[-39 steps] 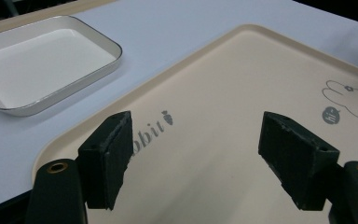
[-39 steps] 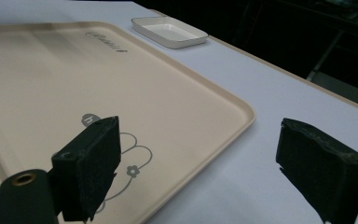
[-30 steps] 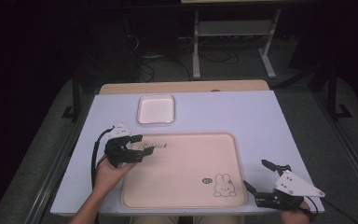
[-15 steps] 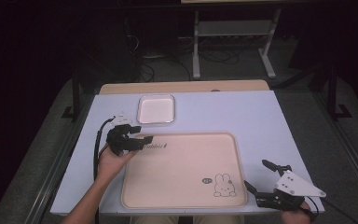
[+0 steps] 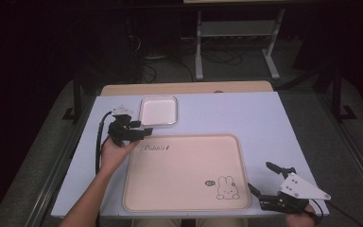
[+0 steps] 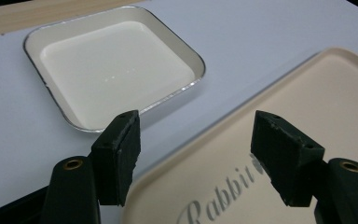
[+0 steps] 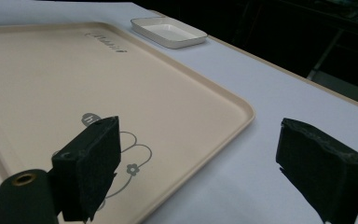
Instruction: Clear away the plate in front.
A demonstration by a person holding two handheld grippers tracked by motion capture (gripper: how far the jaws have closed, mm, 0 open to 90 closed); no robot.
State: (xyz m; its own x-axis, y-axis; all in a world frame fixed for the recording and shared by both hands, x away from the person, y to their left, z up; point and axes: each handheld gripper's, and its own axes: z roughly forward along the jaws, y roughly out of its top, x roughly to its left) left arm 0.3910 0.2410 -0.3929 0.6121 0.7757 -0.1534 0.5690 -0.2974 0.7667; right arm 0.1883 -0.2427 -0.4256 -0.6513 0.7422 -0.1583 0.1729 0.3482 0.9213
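We see the left gripper hovering over the far left corner of the beige tray, just beside the small white dish. Its jaws gape wide with nothing between them, though they have just been closing a little. The right gripper sits off the tray's near right corner on the table, jaws spread wide and holding nothing.
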